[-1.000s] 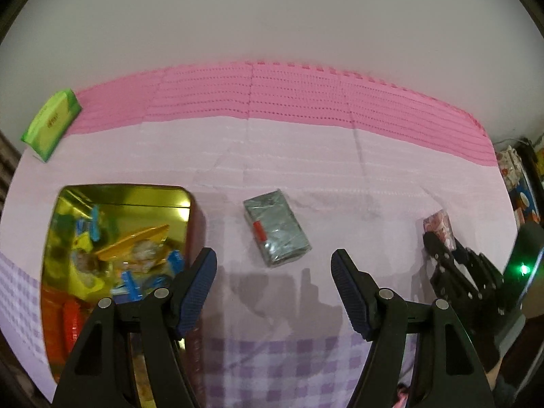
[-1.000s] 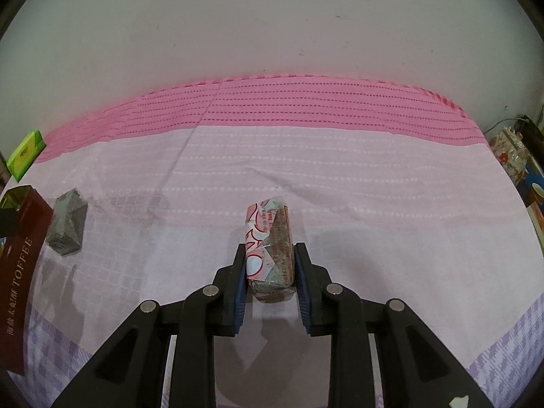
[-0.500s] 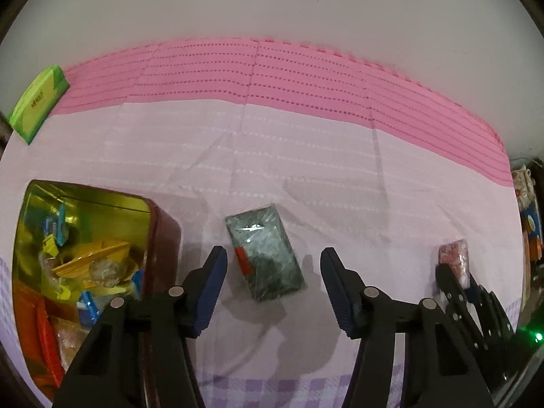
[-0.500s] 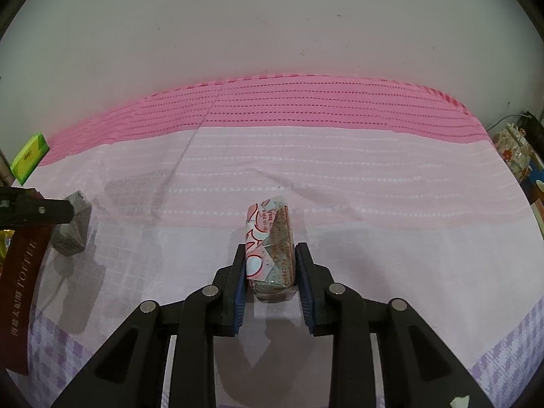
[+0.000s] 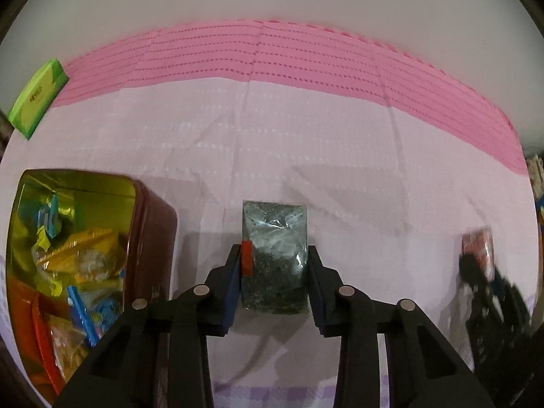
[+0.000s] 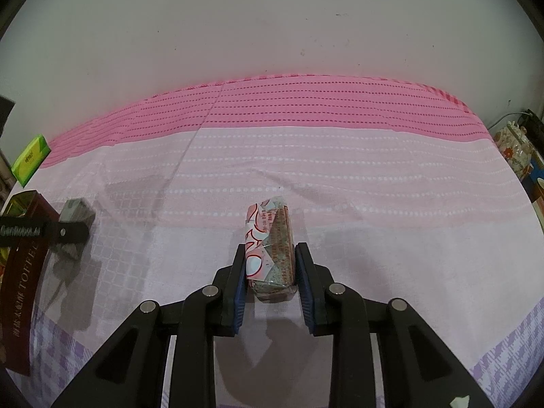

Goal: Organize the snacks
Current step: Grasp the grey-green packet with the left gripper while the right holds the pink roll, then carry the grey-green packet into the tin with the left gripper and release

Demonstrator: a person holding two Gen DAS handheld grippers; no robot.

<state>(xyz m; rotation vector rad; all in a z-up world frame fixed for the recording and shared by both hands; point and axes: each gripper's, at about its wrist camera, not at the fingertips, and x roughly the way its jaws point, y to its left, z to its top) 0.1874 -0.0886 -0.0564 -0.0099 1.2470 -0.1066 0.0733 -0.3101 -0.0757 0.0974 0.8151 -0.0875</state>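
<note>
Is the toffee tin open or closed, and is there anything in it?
Open and partly full. The left wrist view shows the tin with no lid on it, gold lining exposed, and colourful wrapped snacks piled inside.

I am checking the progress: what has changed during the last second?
The left gripper moved forward over the grey packet and shut its jaws on it; a second ago they were open, short of it. The right gripper kept its hold on the pink snack. The tin and green box stayed put.
</note>
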